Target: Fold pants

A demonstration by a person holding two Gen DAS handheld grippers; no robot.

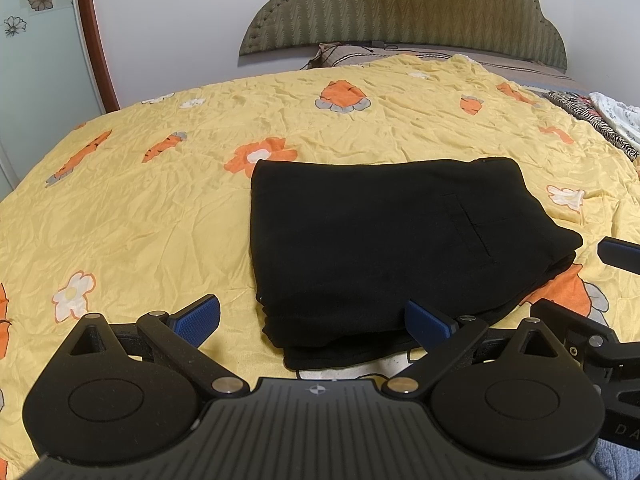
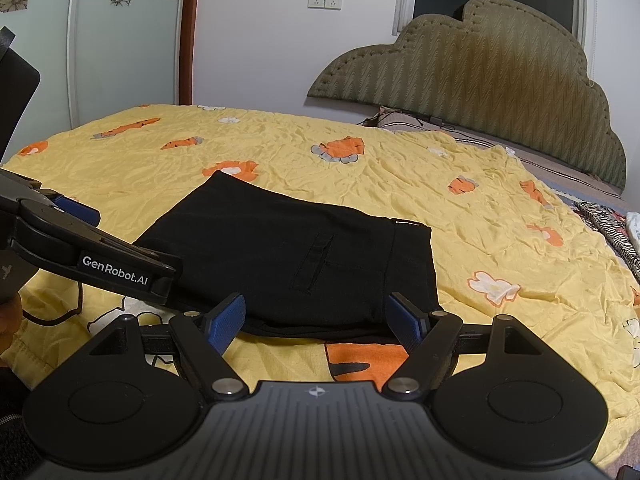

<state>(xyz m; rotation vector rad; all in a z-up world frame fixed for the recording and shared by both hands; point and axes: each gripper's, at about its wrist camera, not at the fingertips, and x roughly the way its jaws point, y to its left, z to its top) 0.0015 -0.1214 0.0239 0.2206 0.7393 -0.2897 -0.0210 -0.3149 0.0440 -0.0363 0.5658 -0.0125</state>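
Just above the near edge of the bed, the left claw point(image 1: 312, 322) and right claw point(image 2: 316, 322) both hang with fingers spread wide, gripping nothing. "GenRobot.AI" reads along the left tool's side. The black pants point(image 1: 372, 240) lie folded into a compact stack on the yellow flowered bedspread point(image 1: 140, 208), before an olive padded headboard point(image 2: 480, 84).

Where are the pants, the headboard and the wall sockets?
pants point(image 1: 360, 240): left wrist view, middle of top fold.
headboard point(image 2: 480, 72): right wrist view, centre of padding.
wall sockets point(image 2: 325, 1): right wrist view, between the two plates.
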